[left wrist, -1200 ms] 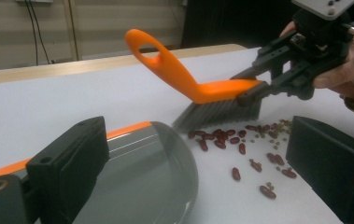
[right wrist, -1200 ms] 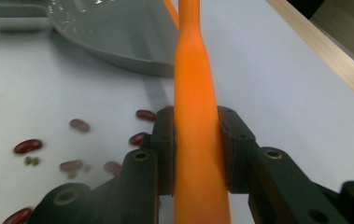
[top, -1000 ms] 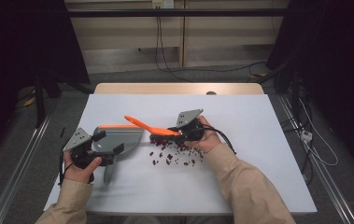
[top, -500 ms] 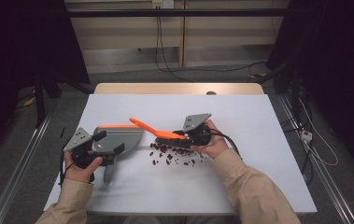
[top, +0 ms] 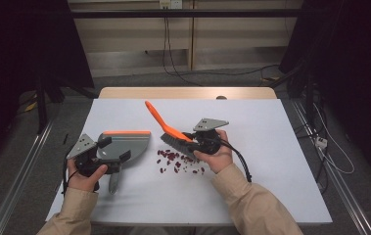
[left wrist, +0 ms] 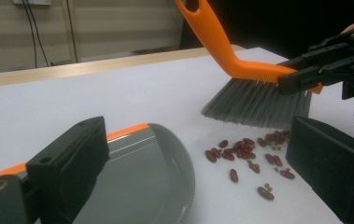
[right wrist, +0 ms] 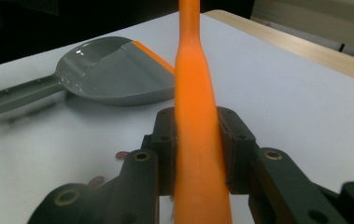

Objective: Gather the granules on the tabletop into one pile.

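A grey dustpan [top: 124, 142] with an orange lip lies flat on the white table [top: 271, 147], its handle pointing toward the person. My left gripper [top: 115, 149] hovers over its right edge with the jaws wide apart; one jaw is above the pan [left wrist: 142, 177], the other near the beans [left wrist: 247, 151]. Several dark red beans [top: 178, 160] lie scattered just right of the pan. My right gripper [top: 193, 139] is shut on an orange brush [top: 161, 122]. The grey bristles [left wrist: 254, 100] hang just above the far side of the beans. In the right gripper view the handle [right wrist: 195, 93] runs straight up between the jaws [right wrist: 198, 135].
The table's wooden far edge [top: 188, 92] borders a dark floor with cables [top: 173, 73]. A metal rail [top: 21, 171] runs along the left side. White tabletop stretches to the right of my right hand [top: 215, 154].
My right hand has shifted a little to the right and up with the brush, and the orange handle now tilts more steeply. The left hand and the dustpan have stayed put.
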Demonstrator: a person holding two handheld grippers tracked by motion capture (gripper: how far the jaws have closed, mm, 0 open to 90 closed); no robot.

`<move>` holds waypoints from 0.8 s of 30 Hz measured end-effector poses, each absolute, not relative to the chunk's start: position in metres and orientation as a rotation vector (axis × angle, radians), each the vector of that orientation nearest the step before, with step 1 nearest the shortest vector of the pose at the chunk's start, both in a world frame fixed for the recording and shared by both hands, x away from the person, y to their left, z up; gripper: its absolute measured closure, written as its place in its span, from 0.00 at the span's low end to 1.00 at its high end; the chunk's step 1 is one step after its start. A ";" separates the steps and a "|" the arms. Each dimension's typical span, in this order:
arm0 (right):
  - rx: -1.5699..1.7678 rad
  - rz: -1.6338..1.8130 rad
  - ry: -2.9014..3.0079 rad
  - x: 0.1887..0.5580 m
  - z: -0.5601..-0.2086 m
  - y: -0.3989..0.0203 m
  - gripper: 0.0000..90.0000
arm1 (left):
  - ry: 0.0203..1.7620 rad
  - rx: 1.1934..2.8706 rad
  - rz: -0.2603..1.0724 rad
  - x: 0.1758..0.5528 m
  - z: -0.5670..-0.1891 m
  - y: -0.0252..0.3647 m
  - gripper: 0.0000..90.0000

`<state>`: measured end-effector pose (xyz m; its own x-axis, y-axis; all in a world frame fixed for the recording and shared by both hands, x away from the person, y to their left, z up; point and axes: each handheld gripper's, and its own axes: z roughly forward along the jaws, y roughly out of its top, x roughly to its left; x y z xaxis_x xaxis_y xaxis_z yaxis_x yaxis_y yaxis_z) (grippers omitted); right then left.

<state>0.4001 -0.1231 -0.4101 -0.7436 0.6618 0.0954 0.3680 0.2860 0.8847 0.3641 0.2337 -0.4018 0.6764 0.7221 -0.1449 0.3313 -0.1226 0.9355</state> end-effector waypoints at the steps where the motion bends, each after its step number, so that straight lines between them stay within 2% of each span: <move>1: 0.951 1.441 2.262 0.398 -0.410 -0.122 0.79 | 0.855 1.719 0.416 0.364 -0.402 0.234 0.06; 10: 1.014 1.558 2.246 0.373 -0.407 -0.105 0.79 | 0.852 1.724 0.423 0.364 -0.402 0.233 0.06; 24: 1.003 1.542 2.393 0.345 -0.432 -0.082 0.79 | 0.848 1.729 0.428 0.364 -0.402 0.231 0.06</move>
